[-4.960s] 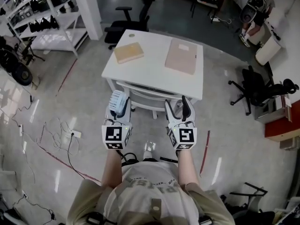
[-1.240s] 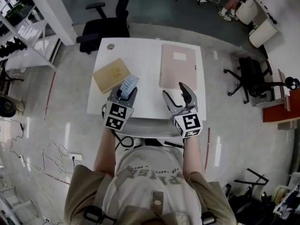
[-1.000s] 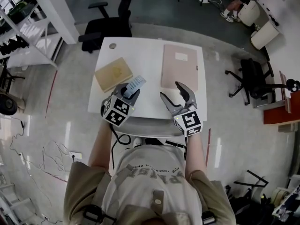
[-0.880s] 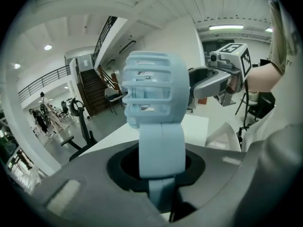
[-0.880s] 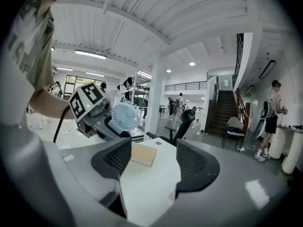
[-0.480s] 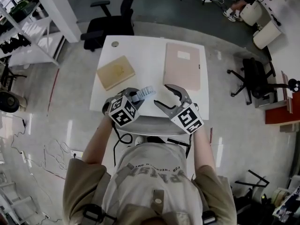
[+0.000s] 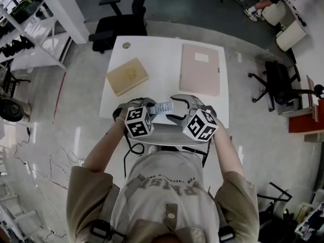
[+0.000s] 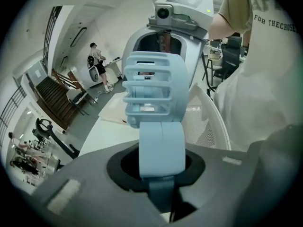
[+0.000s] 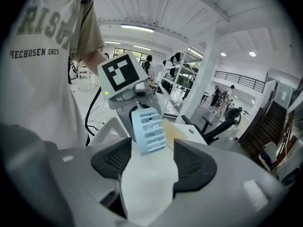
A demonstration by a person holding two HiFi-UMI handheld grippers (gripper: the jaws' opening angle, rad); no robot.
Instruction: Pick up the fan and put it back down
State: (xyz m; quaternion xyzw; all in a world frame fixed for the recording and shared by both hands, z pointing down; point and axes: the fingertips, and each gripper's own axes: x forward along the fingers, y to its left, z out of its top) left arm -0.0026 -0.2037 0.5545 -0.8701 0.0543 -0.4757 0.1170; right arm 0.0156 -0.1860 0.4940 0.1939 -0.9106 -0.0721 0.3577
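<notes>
A pale blue handheld fan (image 7: 163,107) is clamped by its handle in my left gripper (image 7: 151,108), which is shut on it above the near edge of the white table (image 7: 157,54). The fan lies sideways, its grille head pointing toward my right gripper (image 7: 173,109). In the left gripper view the fan (image 8: 152,91) rises from between the jaws of that gripper (image 8: 161,161), with the right gripper (image 8: 182,13) facing it. The right gripper view shows its jaws (image 9: 150,161) open, and the fan head (image 9: 148,130) just beyond them, not between the pads.
A tan flat box (image 7: 127,76) and a pink folder (image 7: 200,69) lie on the table. A white mesh chair (image 7: 167,136) sits at the near edge under my hands. Black office chairs (image 7: 119,27) stand behind the table, and shelving (image 7: 25,29) at the far left.
Both grippers have rolled inward and sunk toward the table's near edge. The fan has swung from pointing away to pointing sideways at the right gripper, and the two grippers have come closer together.
</notes>
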